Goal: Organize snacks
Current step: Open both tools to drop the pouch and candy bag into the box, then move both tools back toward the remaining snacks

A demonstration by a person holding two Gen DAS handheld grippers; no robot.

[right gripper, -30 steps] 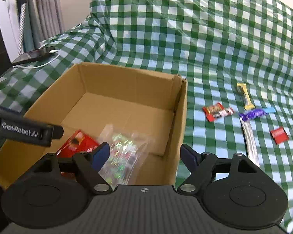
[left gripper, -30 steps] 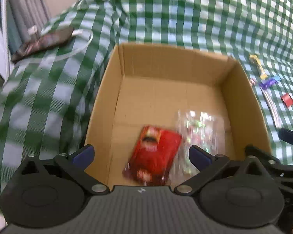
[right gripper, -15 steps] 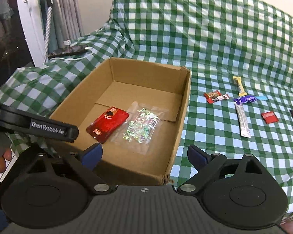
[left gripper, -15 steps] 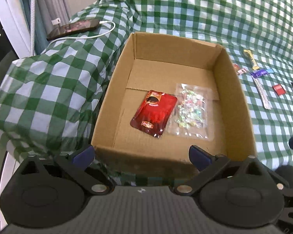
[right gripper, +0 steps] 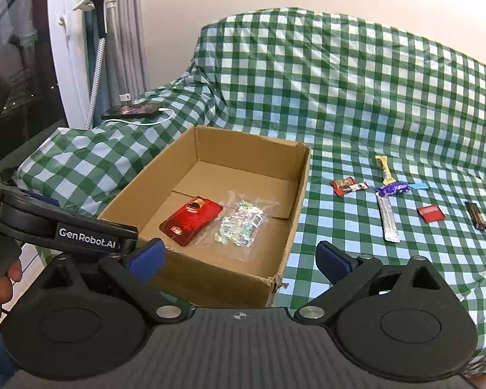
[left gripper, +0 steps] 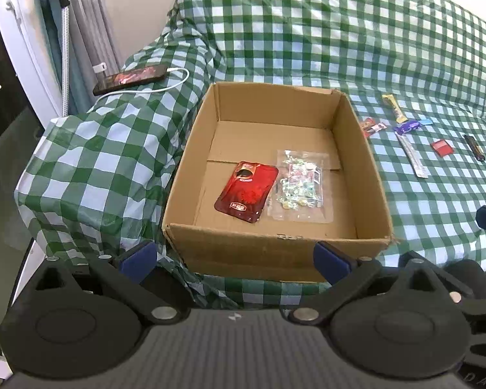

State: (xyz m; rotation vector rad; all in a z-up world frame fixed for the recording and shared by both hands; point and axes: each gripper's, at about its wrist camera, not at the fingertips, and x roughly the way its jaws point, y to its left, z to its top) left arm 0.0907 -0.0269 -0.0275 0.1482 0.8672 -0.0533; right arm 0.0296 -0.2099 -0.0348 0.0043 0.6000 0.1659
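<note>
Two packets (left gripper: 248, 191) lie side by side in the box (left gripper: 275, 249); loose snacks (left gripper: 411, 155) lie right of it.

A bed (right gripper: 356, 90) covered by a green-and-white checked plastic sheet (left gripper: 307, 39) carries everything. An open cardboard box (left gripper: 277, 253) sits near its front edge, toward the left corner. At the left edge, behind the box, lies a phone (left gripper: 129, 78) with a white cable (left gripper: 145, 92) plugged in. To the right of the box, small snacks lie spread apart: a red-and-white wrapper (right gripper: 349, 186), a yellow bar (right gripper: 385, 169), a purple candy (right gripper: 392, 189), a long silver stick pack (right gripper: 388, 218), a red sachet (right gripper: 431, 213) and a dark bar (right gripper: 475, 215).
</note>
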